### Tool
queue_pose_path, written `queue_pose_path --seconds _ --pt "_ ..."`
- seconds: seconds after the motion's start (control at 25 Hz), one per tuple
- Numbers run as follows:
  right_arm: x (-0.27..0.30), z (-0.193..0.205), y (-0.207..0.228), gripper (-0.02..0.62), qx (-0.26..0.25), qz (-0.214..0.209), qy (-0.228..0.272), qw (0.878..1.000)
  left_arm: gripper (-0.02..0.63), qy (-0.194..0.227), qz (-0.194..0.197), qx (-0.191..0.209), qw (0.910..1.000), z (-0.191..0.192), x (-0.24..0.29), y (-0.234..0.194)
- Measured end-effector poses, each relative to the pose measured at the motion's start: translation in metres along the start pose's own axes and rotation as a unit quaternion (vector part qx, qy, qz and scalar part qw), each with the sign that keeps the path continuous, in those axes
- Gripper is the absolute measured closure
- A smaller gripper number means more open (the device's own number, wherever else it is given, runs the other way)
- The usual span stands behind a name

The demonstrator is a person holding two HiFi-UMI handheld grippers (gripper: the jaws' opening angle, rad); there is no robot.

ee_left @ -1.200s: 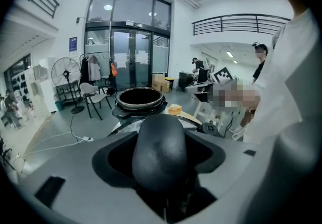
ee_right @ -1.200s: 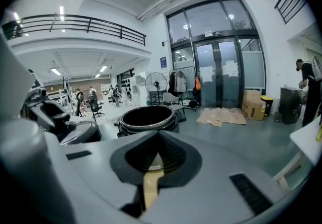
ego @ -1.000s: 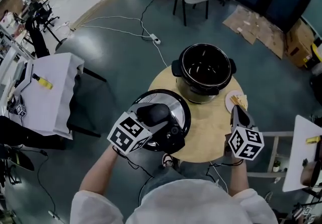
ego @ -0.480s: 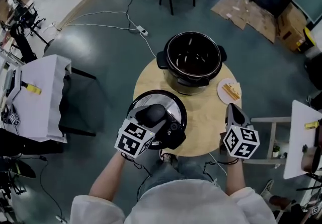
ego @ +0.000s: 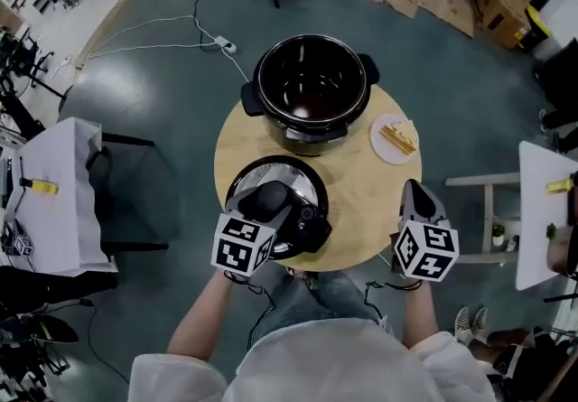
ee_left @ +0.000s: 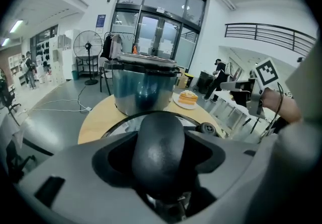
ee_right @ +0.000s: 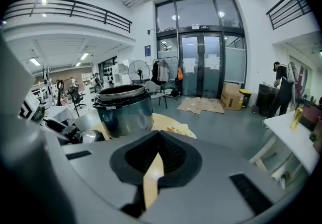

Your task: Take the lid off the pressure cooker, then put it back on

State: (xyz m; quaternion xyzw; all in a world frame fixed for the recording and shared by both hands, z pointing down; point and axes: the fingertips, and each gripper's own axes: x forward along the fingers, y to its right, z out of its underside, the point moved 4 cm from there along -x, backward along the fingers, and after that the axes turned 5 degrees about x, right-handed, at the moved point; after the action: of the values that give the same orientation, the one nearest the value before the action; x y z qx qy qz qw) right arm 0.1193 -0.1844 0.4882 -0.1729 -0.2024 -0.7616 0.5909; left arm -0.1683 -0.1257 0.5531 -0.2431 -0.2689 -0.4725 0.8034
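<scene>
While the left gripper (ego: pixel 269 203) is clamped on the black knob (ee_left: pixel 161 143) of the lid (ego: pixel 293 176), the right gripper (ego: pixel 414 187) holds nothing. Its jaws meet at the tips, and only a thin wedge of tabletop shows behind them.

No brand name can be read anywhere. A small pale label (ee_right: pixel 109 107) sits on the front wall of the pressure cooker (ego: pixel 312 131), but its print is too small to make out. Each gripper carries one marker cube (ego: pixel 242 245) printed with black and white squares and no letters.

Both bare forearms reach forward from the person's body, the left forearm (ego: pixel 203 319) toward the near left edge of the table (ego: pixel 370 210) and the right one toward its near right edge. Both grippers tilt downward, away from the person.

One cooker pot stands open and uncovered at the far edge of the round wooden tabletop. One lid lies over the near left part, well short of the pot. Whether it rests on the wood I cannot tell. One white plate (ego: pixel 379 145) with pale yellow slices of food (ego: pixel 398 132) sits at the right edge, just beside the pot.
</scene>
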Motion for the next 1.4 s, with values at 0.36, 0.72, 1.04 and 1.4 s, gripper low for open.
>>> queue_pose_path --seconds 0.36,0.72,1.04,1.4 --pt "-0.001 0.025 0.021 0.595 0.026 0.023 -0.019 0.999 0.333 -0.026 -0.003 0.033 0.9991 0.007 0.029 0.015" --pt "-0.004 0.045 0.04 0.595 0.055 0.041 -0.032 0.997 0.333 -0.035 0.002 0.026 0.9991 0.014 0.045 0.018" --pt "-0.001 0.054 0.04 0.595 0.065 0.047 -0.037 0.996 0.333 -0.036 0.001 0.032 0.9988 0.023 0.052 0.017" --pt "-0.001 0.065 0.038 0.595 0.072 0.05 -0.045 0.995 0.333 -0.044 -0.001 0.058 0.9973 0.032 0.056 0.02"
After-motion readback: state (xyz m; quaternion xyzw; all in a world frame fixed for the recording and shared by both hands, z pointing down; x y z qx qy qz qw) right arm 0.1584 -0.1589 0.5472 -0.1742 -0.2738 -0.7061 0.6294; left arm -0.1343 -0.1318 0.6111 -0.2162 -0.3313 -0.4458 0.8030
